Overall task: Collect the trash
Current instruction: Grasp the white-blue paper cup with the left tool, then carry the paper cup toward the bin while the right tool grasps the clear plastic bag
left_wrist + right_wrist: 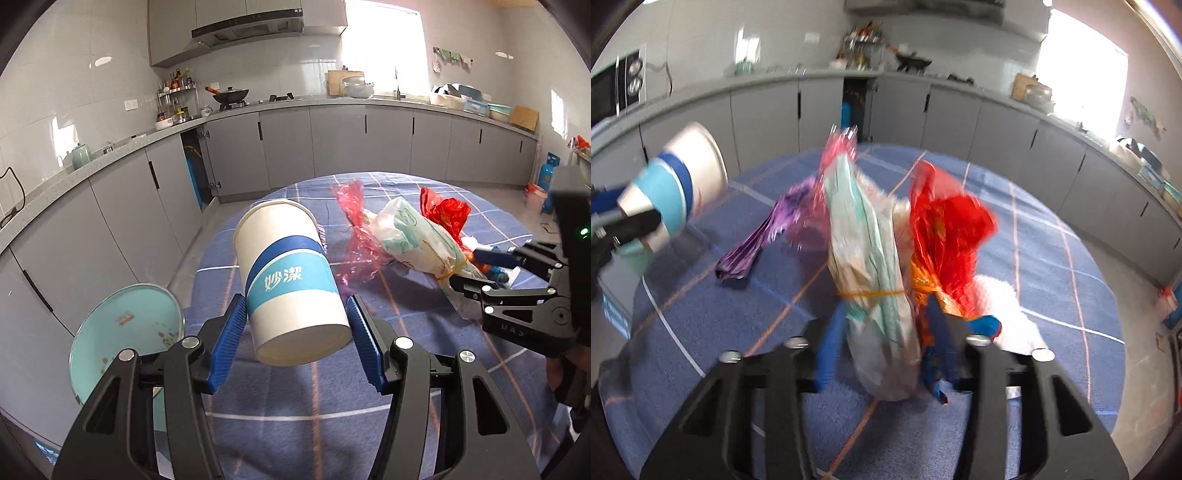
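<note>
My left gripper (297, 325) is shut on a white and blue paper cup (291, 280), held tilted above the blue checked tablecloth (332, 406). The cup also shows at the left of the right wrist view (672, 192). My right gripper (886, 332) is shut on a bundle of plastic wrappers: a white and green bag (875, 266) tied with a yellow band, a red wrapper (945, 236) and pink cellophane (838, 147). The bundle (413, 236) is lifted off the cloth. A purple wrapper (757, 240) lies on the cloth.
A light blue bin with its lid raised (125, 332) stands beside the table at the left. Grey kitchen cabinets (332, 140) and a counter run round the room. A blue gas cylinder (550, 177) stands at the far right.
</note>
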The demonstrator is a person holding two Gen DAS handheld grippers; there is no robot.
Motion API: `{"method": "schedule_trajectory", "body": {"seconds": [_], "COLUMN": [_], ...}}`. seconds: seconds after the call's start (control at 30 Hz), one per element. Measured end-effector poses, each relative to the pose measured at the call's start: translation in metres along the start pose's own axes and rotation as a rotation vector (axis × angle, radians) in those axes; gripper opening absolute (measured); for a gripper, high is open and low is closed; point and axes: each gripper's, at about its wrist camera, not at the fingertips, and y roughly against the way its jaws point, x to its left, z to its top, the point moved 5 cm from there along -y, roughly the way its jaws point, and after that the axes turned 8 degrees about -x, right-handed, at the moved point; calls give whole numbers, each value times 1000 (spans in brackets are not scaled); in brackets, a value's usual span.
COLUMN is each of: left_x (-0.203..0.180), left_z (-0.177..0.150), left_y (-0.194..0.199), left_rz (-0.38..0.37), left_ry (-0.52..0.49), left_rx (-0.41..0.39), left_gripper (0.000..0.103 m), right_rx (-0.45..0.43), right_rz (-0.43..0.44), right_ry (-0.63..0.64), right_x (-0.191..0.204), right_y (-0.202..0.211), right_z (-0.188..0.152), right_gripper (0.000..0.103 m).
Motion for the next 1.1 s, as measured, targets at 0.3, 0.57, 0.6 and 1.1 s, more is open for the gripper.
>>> {"method": "schedule_trajectory", "body": {"seconds": [0.3,0.57,0.6,1.1], "left_x": [21,41,45,103], "left_z": [-1,1,2,2], "left_y": [5,15,17,34], "left_rz": [30,58,66,169], "left_ry": [18,22,22,51], "left_rx": [-17,-41,-46,-75], "left_gripper": [56,56,56,56], "right_rx": [-5,-74,-76,-127], "right_rz": [62,101,101,118], "right_ry": [-14,-31,-31,-45], "right_x": [14,33,34,59], "right_y": [9,34,35,20], "right_z": [-1,18,21,54], "right_gripper": [16,15,15,15]}}
